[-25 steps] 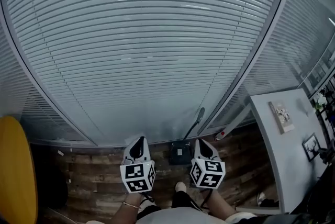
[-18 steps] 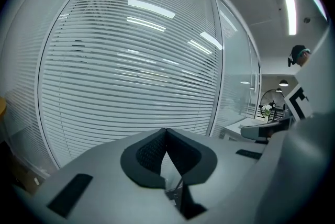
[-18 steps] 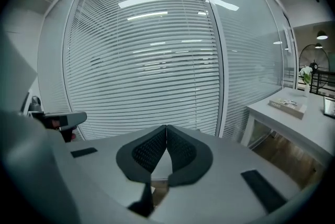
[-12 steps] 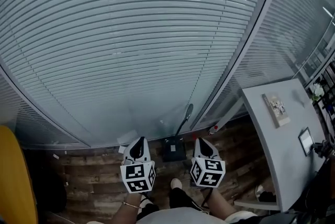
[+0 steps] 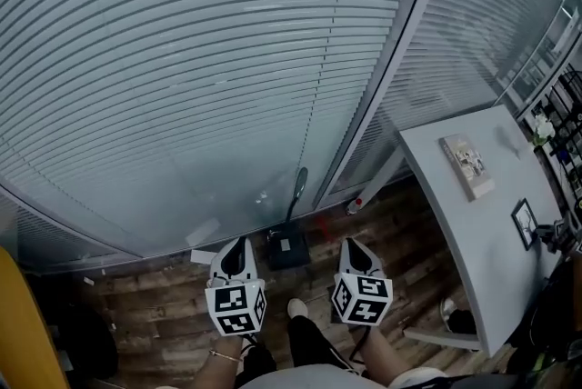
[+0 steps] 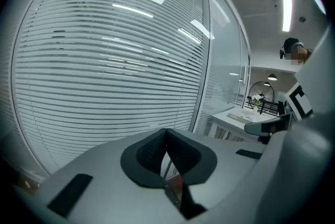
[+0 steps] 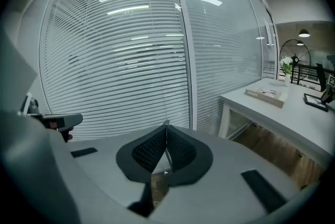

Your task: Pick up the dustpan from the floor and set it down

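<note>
Both hands were held low and side by side in front of the person. The left gripper [image 5: 238, 245] and right gripper [image 5: 355, 245] tipped slightly down toward the blinds [image 5: 200, 78], each with its fingers [image 6: 149, 152] pressed together on nothing. The dustpan [image 5: 287, 248] sat on the wooden floor [image 5: 164, 305] at twelve o'clock, between the two tips, its handle standing up by the glass. A second earlier it had lain nearer the right gripper, and less of the white table [image 5: 482, 251] at three o'clock had shown. Only the head view caught the dustpan; the gripper views gave just blinds and table.
</note>
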Demonstrator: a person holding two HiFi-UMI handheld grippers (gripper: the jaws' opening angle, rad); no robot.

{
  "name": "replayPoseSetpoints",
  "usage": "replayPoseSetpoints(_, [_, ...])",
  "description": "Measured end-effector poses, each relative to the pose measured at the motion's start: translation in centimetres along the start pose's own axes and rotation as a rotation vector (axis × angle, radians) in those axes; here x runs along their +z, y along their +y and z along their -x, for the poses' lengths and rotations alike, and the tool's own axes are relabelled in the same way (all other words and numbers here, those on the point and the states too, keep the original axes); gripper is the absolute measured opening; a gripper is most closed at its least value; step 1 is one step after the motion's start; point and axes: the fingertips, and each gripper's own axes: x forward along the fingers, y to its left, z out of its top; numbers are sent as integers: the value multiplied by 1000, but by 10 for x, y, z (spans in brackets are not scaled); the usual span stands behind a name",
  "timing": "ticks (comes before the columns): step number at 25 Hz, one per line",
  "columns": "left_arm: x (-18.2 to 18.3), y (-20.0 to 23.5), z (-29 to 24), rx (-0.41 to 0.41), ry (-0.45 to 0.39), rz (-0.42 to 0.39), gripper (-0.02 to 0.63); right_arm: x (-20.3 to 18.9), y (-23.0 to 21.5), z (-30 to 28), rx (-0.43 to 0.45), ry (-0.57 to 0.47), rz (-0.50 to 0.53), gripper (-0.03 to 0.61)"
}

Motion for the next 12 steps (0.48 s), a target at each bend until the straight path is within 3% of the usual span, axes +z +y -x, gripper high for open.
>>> replayPoseSetpoints(12, [-72, -9, -36, -20, 130, 6, 18, -57, -24, -41, 3, 90, -10, 32])
